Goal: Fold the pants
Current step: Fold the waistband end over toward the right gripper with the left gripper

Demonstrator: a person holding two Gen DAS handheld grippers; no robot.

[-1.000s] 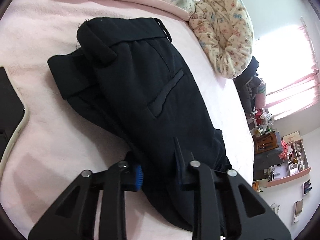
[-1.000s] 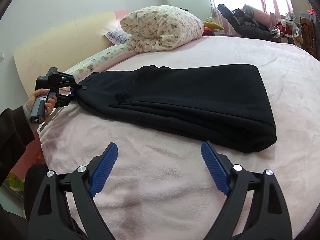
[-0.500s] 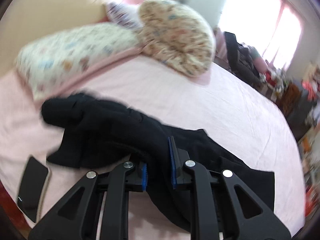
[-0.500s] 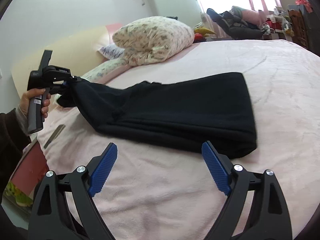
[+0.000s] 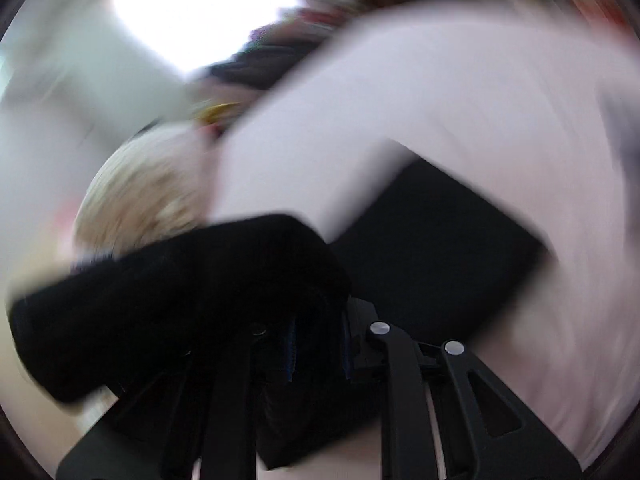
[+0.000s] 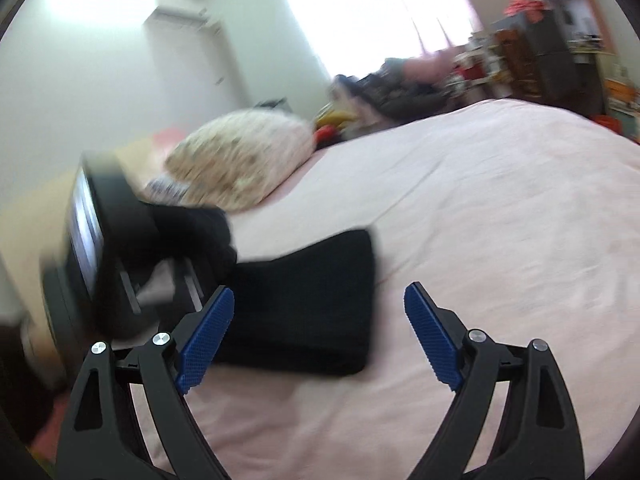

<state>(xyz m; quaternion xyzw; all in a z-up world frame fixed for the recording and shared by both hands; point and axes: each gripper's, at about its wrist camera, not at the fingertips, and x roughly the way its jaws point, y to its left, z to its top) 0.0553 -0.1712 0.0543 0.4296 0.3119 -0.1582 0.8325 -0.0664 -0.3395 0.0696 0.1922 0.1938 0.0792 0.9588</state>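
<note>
The black pants [image 6: 308, 308] lie on the pink bed [image 6: 500, 220], with the waist end lifted and carried over the leg end. My left gripper [image 5: 318, 350] is shut on the black cloth [image 5: 180, 300], which drapes over its fingers; the view is heavily blurred. In the right wrist view the left gripper [image 6: 120, 248] shows at the left with the raised cloth. My right gripper [image 6: 316, 336] is open and empty, low over the bed just in front of the pants' folded end.
A floral rolled duvet [image 6: 240, 160] lies at the head of the bed. Clothes and clutter [image 6: 400, 80] pile up beyond the far side, with shelves [image 6: 560, 40] by the window. Bare pink bedding stretches to the right.
My left gripper has lifted the waist end and swung it fast toward the leg end. The right gripper has come closer to the pants and stayed open.
</note>
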